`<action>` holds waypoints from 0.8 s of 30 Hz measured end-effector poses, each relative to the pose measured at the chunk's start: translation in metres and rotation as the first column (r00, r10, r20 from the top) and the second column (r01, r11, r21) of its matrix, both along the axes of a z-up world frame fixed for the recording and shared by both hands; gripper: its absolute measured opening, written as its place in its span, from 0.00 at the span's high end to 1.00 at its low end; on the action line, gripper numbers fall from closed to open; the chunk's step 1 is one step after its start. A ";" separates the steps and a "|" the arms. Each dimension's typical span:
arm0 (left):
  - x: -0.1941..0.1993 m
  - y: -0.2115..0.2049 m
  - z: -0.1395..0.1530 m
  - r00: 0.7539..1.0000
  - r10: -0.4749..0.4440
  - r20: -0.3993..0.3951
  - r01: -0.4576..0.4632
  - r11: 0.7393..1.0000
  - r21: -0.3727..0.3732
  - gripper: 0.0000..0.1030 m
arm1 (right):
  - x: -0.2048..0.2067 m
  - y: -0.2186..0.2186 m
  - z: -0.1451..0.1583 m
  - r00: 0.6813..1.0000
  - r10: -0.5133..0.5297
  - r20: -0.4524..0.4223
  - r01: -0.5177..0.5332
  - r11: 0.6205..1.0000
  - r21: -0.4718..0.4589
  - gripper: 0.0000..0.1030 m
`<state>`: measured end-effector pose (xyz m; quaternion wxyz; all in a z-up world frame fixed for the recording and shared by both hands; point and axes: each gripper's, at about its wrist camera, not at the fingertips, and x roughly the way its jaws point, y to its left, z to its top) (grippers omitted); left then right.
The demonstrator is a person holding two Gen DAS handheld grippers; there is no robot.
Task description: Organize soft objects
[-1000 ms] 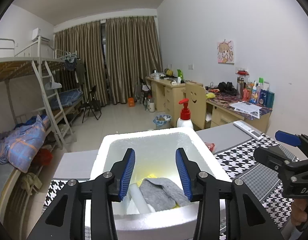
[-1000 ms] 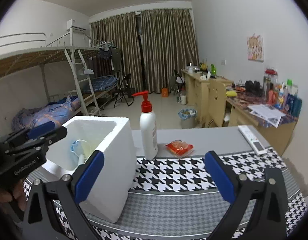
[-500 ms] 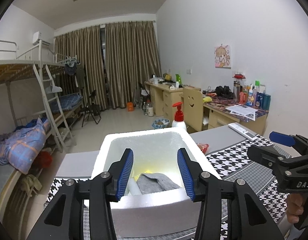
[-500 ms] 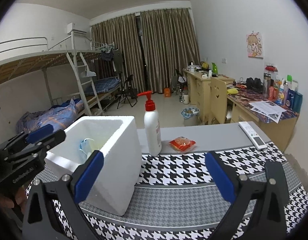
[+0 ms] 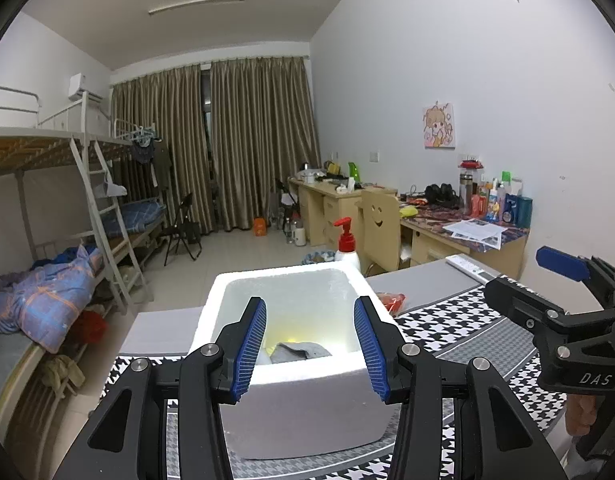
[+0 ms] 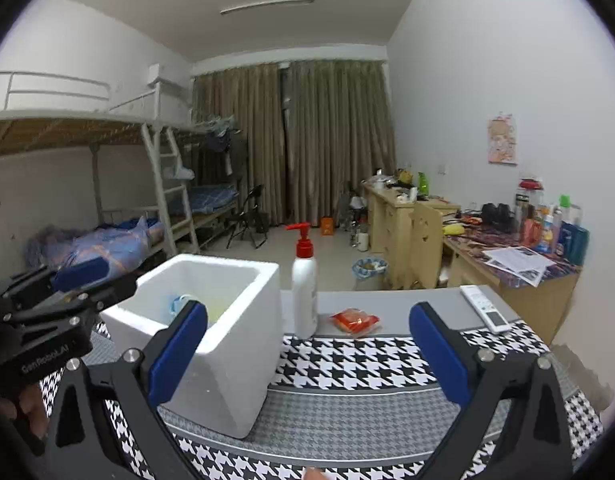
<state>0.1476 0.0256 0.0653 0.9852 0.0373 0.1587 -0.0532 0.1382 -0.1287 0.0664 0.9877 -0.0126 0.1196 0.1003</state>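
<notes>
L gripper: jaws partly open, nothing held; hovers just in front of foam box, above near rim.
R gripper: jaws wide apart, empty; over houndstooth cloth, to the right of box.
Foam box: white, open top, sits on cloth at table's left part.
Soft items: grey cloth lies inside box at bottom w/ sth yellow behind it; light-blue piece seen inside from R view, type unclear.
Pump bottle: upright, just beside box's far right side.
Red packet: on grey tabletop near bottle.
Remote: far right of table.
</notes>
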 end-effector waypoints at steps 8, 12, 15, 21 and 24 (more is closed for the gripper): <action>-0.017 0.001 0.001 1.000 0.004 0.029 -0.004 1.000 -0.016 0.53 | -0.006 0.009 -0.002 1.000 -0.014 -0.004 0.014 0.996 -0.083 0.01; -0.024 0.002 0.000 0.999 0.009 0.037 -0.008 1.000 -0.023 0.53 | -0.013 0.005 -0.002 1.000 -0.015 0.004 0.016 0.998 -0.058 0.01; -0.028 0.002 0.000 0.999 0.011 0.040 -0.010 1.000 -0.026 0.53 | -0.020 0.000 0.000 1.000 -0.010 0.025 0.011 1.000 -0.009 0.01; -0.037 0.005 -0.002 0.999 0.019 0.047 -0.018 0.999 -0.036 0.53 | -0.019 -0.004 0.001 0.999 -0.019 -0.047 0.020 0.999 0.029 0.01; -0.041 0.004 -0.003 0.998 0.027 0.051 -0.025 0.999 -0.037 0.53 | -0.022 0.000 0.000 0.998 0.000 -0.058 0.001 1.000 0.022 0.01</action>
